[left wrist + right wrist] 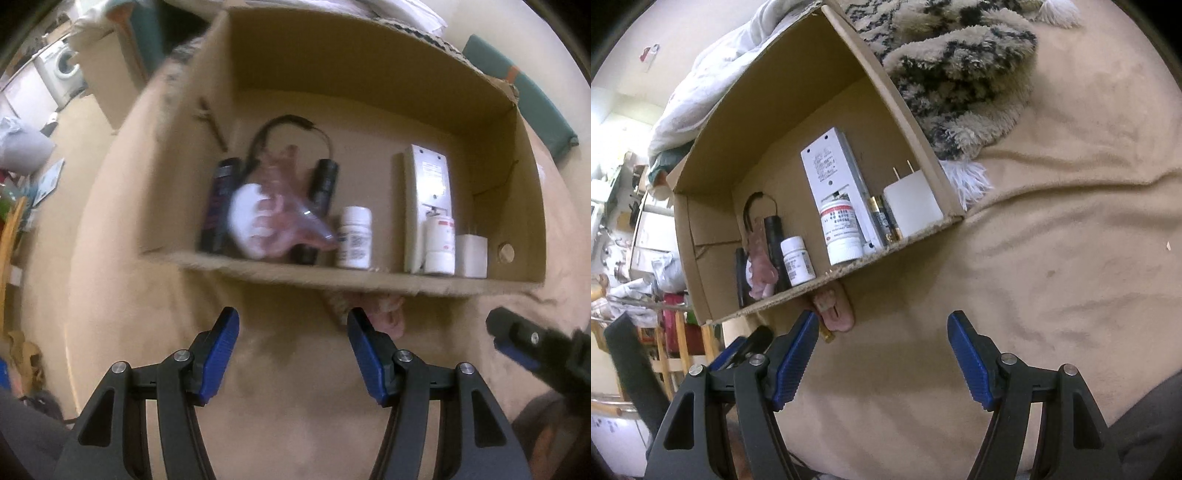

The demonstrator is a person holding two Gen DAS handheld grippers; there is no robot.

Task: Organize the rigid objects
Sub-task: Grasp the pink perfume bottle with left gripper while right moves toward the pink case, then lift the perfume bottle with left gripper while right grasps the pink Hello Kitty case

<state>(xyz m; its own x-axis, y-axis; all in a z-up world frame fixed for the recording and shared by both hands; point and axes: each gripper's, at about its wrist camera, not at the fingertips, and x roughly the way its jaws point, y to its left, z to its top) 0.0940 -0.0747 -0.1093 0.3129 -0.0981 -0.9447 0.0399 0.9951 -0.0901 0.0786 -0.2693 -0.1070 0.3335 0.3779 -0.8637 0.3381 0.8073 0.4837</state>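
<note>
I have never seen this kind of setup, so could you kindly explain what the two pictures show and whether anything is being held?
A person holds a hand tool with a two-fingered claw in each hand; each carries a camera looking along its fingers. One picture is from the left claw, the other from the right claw. Both are open and hold nothing. Ahead, on a beige blanket, sits a cardboard box holding a white pill bottle, a red-labelled bottle, a white remote, a white charger, batteries and dark tubes.
</note>
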